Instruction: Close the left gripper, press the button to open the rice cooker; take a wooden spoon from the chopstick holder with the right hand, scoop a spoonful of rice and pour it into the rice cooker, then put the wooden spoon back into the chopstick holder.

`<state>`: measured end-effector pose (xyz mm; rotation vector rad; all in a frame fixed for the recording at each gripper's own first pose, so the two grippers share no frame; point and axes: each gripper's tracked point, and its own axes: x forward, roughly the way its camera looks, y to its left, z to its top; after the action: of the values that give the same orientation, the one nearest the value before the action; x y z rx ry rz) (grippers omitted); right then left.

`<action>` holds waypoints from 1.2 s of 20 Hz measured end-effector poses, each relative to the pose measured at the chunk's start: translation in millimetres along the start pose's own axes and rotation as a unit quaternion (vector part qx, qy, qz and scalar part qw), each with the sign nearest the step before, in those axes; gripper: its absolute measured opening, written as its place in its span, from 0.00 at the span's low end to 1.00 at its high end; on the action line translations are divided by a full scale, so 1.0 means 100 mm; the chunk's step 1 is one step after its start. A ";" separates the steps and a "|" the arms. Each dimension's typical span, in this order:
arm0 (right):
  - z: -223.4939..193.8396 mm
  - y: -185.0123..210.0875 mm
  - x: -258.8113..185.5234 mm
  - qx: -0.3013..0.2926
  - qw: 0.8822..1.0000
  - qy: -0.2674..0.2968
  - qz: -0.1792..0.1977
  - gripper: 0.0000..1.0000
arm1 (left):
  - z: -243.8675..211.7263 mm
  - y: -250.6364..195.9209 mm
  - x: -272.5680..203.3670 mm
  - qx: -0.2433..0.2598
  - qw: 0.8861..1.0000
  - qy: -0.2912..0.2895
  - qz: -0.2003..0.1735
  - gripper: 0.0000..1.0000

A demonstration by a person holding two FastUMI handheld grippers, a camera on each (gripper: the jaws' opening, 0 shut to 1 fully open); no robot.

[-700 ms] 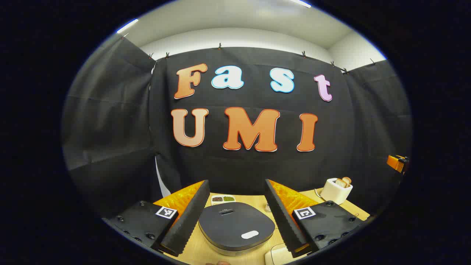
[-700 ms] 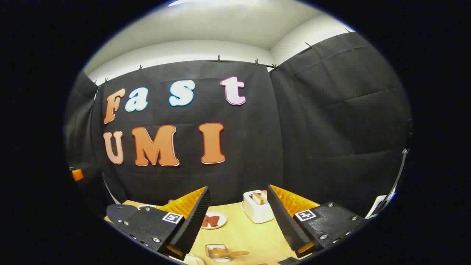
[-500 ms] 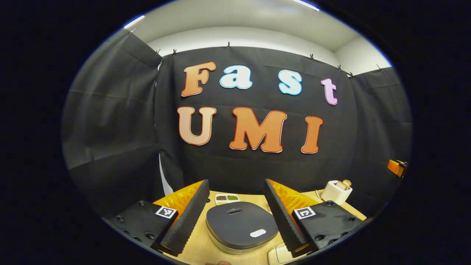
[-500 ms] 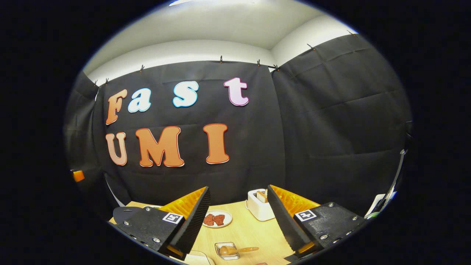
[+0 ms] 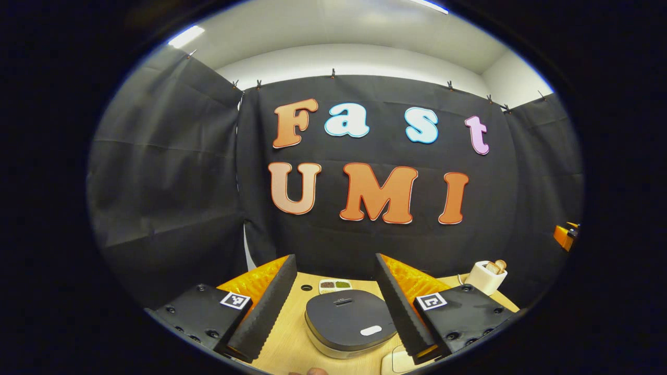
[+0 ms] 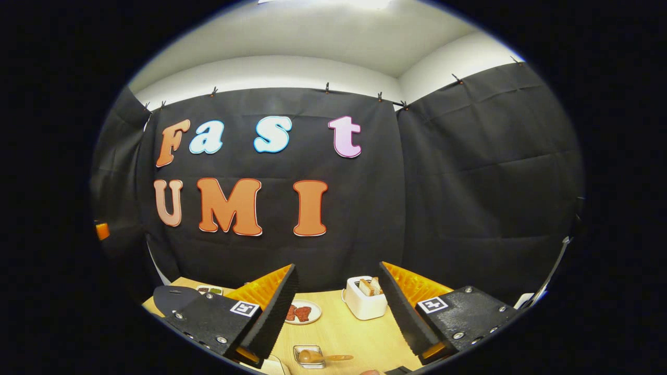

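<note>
Two grippers are in my hands, and both stand wide apart with nothing between their fingers. Seen from the left gripper view, my left gripper [image 5: 336, 304] hangs above the wooden table [image 5: 292, 338], and the rice cooker [image 5: 350, 323] sits framed between its fingers at about 6 o'clock, lid down, its pale oval button [image 5: 371, 330] on the near edge of the dark lid. Behind the cooker, toward 12 o'clock, lies a small white dish of dark and green grains [image 5: 335, 285]. A white toaster [image 5: 485, 276] with bread in its slots stands far off at 3 o'clock.

From the right gripper view, my right gripper [image 6: 338, 312] frames the same toaster [image 6: 364, 302] between its fingers. A plate with reddish pieces [image 6: 302, 312] lies at its 9 o'clock. Nearer me, at 6 o'clock, a small clear container [image 6: 307, 356] holds a wooden spoon [image 6: 323, 357], handle pointing to 3 o'clock. I cannot make out a chopstick holder.
</note>
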<state>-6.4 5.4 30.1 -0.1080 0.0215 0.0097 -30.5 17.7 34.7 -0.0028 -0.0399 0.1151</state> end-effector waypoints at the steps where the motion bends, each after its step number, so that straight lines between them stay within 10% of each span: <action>1: -0.02 -0.01 0.01 -0.001 1.000 0.005 0.007 0.95 | 0.01 -0.04 -0.01 0.001 1.000 -0.001 0.000 0.99; 6: 0.01 -0.11 0.03 0.022 1.000 0.006 0.020 0.95 | -0.01 -0.20 -0.09 0.008 1.000 -0.001 0.003 0.99; 18: -0.11 -0.18 0.05 0.015 0.999 0.023 0.024 0.95 | -0.14 -0.32 -0.06 0.031 0.999 0.027 -0.012 0.12; 24: -0.12 -0.19 0.03 -0.006 1.000 0.023 0.017 0.95 | -0.40 -0.42 0.04 -0.011 0.997 0.069 -0.035 0.03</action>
<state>-3.4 -14.8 20.0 -0.1193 0.0703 0.0422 -19.9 -23.9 -4.7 -0.0322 0.0965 0.0443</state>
